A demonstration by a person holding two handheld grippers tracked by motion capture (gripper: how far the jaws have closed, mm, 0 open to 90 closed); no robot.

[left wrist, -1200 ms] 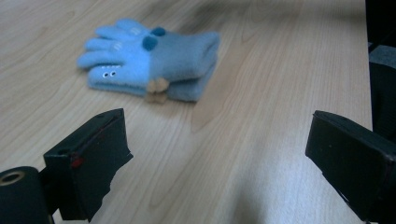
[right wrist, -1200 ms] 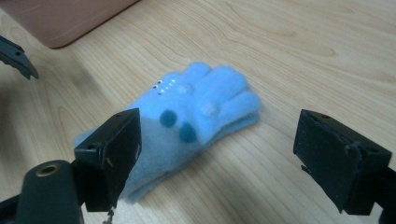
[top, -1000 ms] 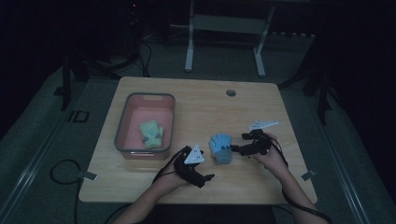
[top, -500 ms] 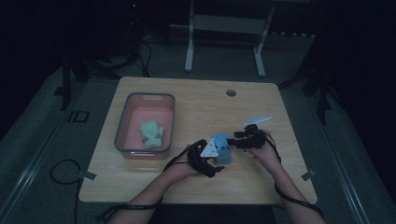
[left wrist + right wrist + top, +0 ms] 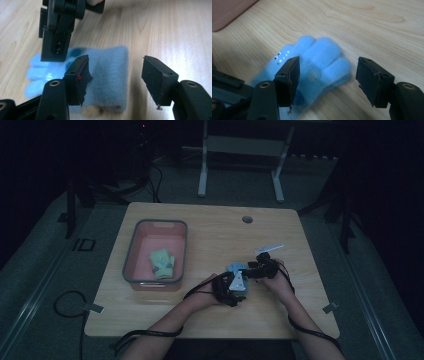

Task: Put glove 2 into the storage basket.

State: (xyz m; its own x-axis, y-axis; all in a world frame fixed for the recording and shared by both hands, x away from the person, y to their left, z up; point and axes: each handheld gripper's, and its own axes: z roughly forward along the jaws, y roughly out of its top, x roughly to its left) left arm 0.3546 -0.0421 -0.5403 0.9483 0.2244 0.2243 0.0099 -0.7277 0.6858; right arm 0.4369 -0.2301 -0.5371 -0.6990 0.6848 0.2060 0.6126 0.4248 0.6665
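At the left of the wooden table [image 5: 210,227] stands a pink bin [image 5: 131,265] with a pale green glove [image 5: 162,263] lying inside it. This looks like the sorting destination, so the step in hand is judged to be picking up the blue glove [image 5: 236,268], which lies flat on the table right of the bin, between the two tools.

The left gripper [image 5: 117,75] stands with its jaws wide apart. One pad sits over the cuff end of the glove and the other over bare wood beyond the glove's edge, and nothing is held. To grip well, lower the jaws until both pads bracket the cuff fabric, then close on a full fold, not a thin edge.

The right gripper [image 5: 328,75] is likewise spread wide and holds nothing. It hangs over the finger end of the blue glove [image 5: 312,62]. It should either pin the fingers or stay clear, so the two tools do not collide. Lift only once the fleece is firmly pinched.
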